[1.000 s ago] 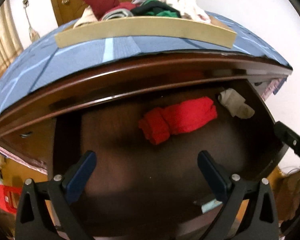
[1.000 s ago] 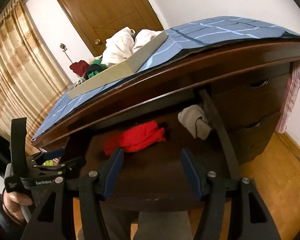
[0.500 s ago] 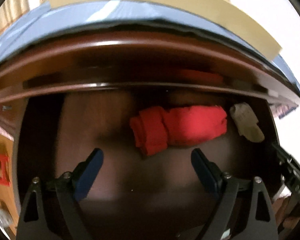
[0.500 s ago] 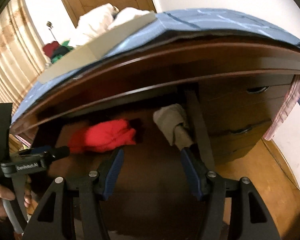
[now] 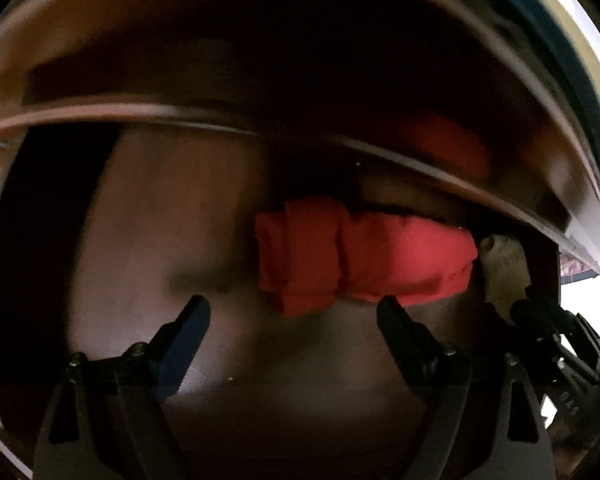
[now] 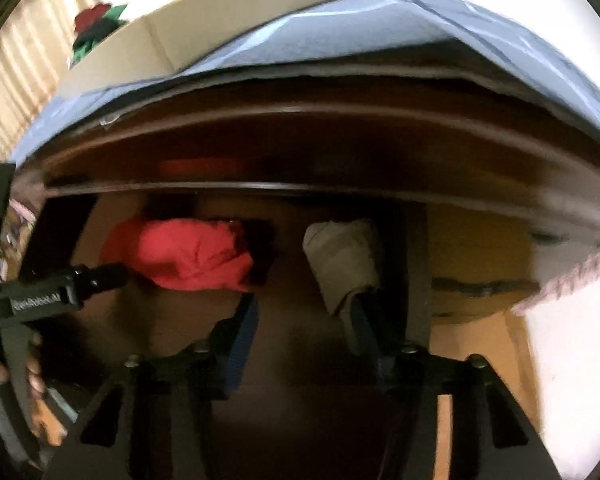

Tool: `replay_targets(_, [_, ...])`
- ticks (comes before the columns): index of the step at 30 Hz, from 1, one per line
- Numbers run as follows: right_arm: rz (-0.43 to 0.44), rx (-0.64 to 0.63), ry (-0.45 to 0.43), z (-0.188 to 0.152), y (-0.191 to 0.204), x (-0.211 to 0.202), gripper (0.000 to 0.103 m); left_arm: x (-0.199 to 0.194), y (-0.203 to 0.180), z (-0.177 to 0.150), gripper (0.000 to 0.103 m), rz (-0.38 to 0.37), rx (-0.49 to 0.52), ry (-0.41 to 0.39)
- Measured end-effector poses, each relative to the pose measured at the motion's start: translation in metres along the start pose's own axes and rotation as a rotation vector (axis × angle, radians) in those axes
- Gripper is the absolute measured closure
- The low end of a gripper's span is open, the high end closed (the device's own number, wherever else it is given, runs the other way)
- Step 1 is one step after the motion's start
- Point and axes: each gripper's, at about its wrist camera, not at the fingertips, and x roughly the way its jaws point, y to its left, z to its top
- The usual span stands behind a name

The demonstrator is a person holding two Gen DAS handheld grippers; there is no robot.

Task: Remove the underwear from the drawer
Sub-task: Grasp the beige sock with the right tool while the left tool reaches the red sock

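Reaching down into the open dark wooden drawer (image 5: 172,208), both tools are closing in on its contents. At the left of the right-wrist view a hand (image 6: 34,376) grips the handle of the left gripper (image 5: 290,312), whose tip sits right at the rolled red fabric underwear (image 5: 360,252). In the left-wrist view that bundle lies at centre frame just beyond the tips, not yet between them; the jaws stand wide, have just been narrowing, and hold nothing. Further right, the folded beige cloth piece (image 6: 342,260) lies against the drawer's side wall. The right gripper (image 6: 304,312) has its right-hand finger touching or overlapping the cloth's lower edge, while the jaws, about half open and just closing, have no grip that I can see.

The risk I'd judge here: closing the right jaws so near the edge could pinch only a flap, so the cloth unfolds or slips free. The left jaws could shove the red roll deeper under the brown wooden counter lip (image 5: 260,128) instead of straddling it. Both tools point steeply downward, side by side, tips near the drawer floor.
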Motion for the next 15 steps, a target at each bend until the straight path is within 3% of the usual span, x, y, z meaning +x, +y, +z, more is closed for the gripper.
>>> replay_targets(4, [-0.003,-0.068,0.023,0.005,0.001,0.007,0.069,0.007,0.004,0.001,0.034,-0.035,-0.052,0.026])
replay_targets(6, [-0.012,-0.108,0.037,0.007,0.003,0.013,0.072,0.012,0.005,0.001,0.047,-0.073,-0.077,0.019])
replay_targets(10, [-0.05,-0.182,0.059,0.01,0.014,0.017,0.077,0.016,0.001,0.0,0.057,-0.082,-0.063,0.005])
replay_targets(12, [-0.066,-0.209,0.082,0.011,0.017,0.02,0.083,0.019,0.002,-0.001,0.073,-0.091,-0.053,0.004])
replay_targets(15, [-0.099,-0.248,0.095,0.01,0.021,0.024,0.084,0.023,0.003,-0.003,0.076,-0.12,-0.038,0.02])
